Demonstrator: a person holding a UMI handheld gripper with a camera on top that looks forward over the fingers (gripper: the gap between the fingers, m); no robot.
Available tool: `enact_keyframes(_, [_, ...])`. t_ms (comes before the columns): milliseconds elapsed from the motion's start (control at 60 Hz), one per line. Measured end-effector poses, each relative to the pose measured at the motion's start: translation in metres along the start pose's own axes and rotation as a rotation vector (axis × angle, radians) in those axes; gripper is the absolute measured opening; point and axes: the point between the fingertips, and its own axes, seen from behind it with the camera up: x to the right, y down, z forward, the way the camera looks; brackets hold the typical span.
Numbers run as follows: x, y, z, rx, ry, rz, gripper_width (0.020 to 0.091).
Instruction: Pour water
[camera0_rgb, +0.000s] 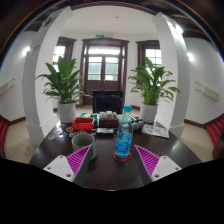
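1. Water bottle (124, 138): clear plastic, blue label and cap, upright on the dark round counter (105, 170). It stands just ahead of the hand-held gripper (113, 160), on the line between its two fingers but beyond the tips.
2. Hand-held gripper: spread wide, holding nothing. Pink pads (80, 157) at either side, neither touching the bottle.
3. Green cup (82, 140): just left of the bottle, near the left finger, upright. Likely the vessel to pour into; I cannot see whether anything is in it.
4. Beyond the bottle: a red item (83, 124) and a dark box or tray (107, 122), too small to name. Papers (154, 130) lie to the bottle's right.
5. Two potted plants (64, 88) stand well behind the bottle, one on each side, before a window.
6. Handling, judged: thin plastic will flex under squeeze; smooth wall may slip. Weight depends on fill, which I cannot read.
7. Best hold, judged: mid-body at the label, below the shoulder, firm but not crushing. Cap appears on; it must come off before pouring.
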Motion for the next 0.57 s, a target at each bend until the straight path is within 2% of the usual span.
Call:
enact_keyframes(100, [-0.007, -0.004, -0.018, -0.011, -0.011, -0.026, 0.0827])
enact_keyframes(267, [-0.021, -0.018, -0.044, 0.030, -0.048, -0.014, 0.0821])
enact_keyframes(567, [-0.021, -0.020, -0.052, 0.033, -0.051, -0.014, 0.0817])
